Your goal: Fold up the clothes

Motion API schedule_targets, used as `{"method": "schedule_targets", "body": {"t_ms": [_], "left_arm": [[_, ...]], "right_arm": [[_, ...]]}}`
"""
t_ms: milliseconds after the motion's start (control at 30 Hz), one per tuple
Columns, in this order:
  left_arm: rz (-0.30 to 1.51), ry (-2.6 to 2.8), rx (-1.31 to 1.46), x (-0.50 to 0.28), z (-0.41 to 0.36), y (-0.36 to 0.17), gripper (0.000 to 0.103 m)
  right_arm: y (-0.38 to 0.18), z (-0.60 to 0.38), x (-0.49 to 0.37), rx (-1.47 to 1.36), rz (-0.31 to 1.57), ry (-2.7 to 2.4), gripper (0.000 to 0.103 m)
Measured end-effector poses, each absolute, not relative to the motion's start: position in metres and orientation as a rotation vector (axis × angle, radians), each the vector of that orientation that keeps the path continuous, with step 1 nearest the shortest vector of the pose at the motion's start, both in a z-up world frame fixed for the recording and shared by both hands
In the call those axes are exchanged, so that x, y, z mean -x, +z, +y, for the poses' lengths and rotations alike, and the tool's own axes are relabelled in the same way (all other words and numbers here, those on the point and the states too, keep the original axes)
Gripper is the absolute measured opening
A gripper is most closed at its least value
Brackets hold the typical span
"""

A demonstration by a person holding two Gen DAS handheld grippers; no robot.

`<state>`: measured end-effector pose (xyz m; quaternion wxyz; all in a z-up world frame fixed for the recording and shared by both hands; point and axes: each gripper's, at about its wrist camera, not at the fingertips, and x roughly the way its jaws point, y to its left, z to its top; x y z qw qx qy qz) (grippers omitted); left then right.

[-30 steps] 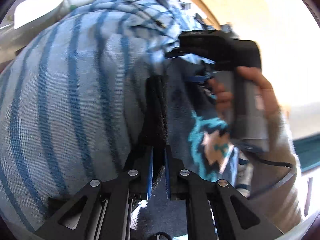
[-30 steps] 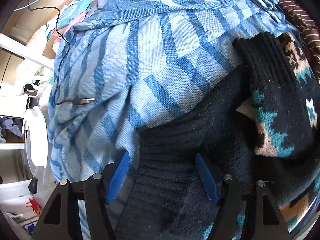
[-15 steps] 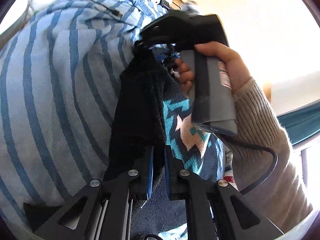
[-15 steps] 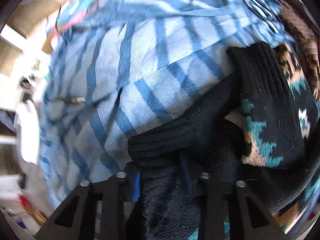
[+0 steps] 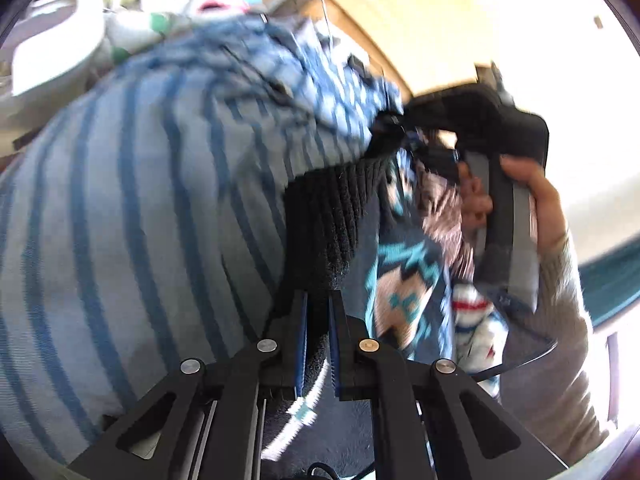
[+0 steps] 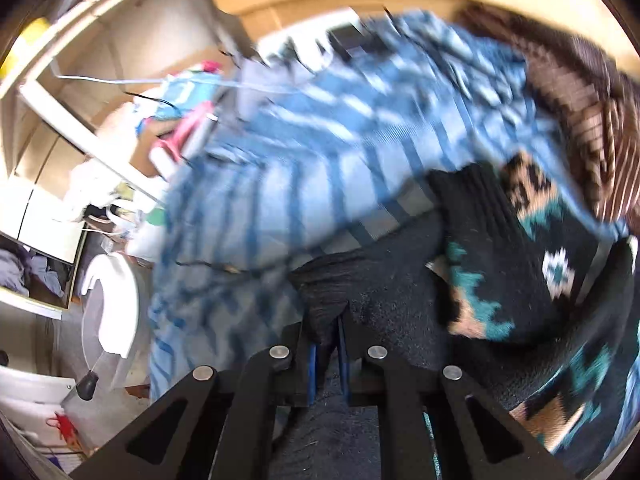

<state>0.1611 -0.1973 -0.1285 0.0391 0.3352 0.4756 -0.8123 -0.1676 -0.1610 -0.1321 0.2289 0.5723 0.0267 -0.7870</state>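
Note:
A black knit sweater (image 5: 332, 216) with a teal, tan and white pattern lies on a light blue striped cloth (image 5: 120, 216). My left gripper (image 5: 317, 300) is shut on its black ribbed hem. In the left wrist view a person's hand (image 5: 536, 196) holds the right gripper's body (image 5: 480, 120) at the hem's far end. My right gripper (image 6: 327, 332) is shut on another part of the black ribbed hem (image 6: 324, 292). The patterned body of the sweater (image 6: 520, 264) bunches to its right, and the striped cloth (image 6: 280, 200) spreads behind it.
A white round object (image 6: 114, 308) sits low at the left of the right wrist view, with cluttered shelves (image 6: 80, 92) and cables behind. A brown striped cloth (image 6: 592, 100) lies at the upper right. A beige sleeve (image 5: 560, 340) fills the right of the left wrist view.
The right gripper went from open around the hem to shut on it and lifted away from the striped cloth. The left gripper stayed shut on the hem while the sweater stretched between them.

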Motion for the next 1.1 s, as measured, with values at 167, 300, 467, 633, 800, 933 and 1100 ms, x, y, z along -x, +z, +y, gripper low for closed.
{"method": "schedule_targets", "body": {"t_ms": [167, 300, 467, 633, 800, 933, 1100], "left_arm": [[1.473, -2.493, -0.884, -0.183, -0.208, -0.113, 0.007], [1.465, -2.461, -0.788, -0.19, -0.223, -0.099, 0.006], [1.501, -2.344, -0.734, -0.203, -0.254, -0.109, 0.005], [1.454, -2.13, -0.906, -0.2, -0.266, -0.152, 0.005], [1.4, -1.882, -1.005, -0.207, -0.272, -0.189, 0.002], [1.338, -1.775, -1.006, -0.221, -0.279, -0.188, 0.0], [1.415, -1.863, -0.951, -0.216, -0.281, -0.155, 0.0]], "right_arm": [[-0.109, -0.19, 0.174, -1.485, 0.097, -2.15, 0.01], [-0.094, -0.213, 0.174, -1.429, 0.109, -2.131, 0.01], [-0.088, -0.24, 0.165, -1.411, 0.106, -2.064, 0.01], [-0.137, -0.273, 0.164, -1.562, 0.174, -1.946, 0.044], [-0.141, -0.236, 0.129, -1.532, 0.025, -1.853, 0.059], [-0.136, -0.175, 0.103, -1.484, -0.032, -1.874, 0.067], [-0.153, -0.077, 0.11, -1.6, -0.105, -1.999, 0.069]]}}
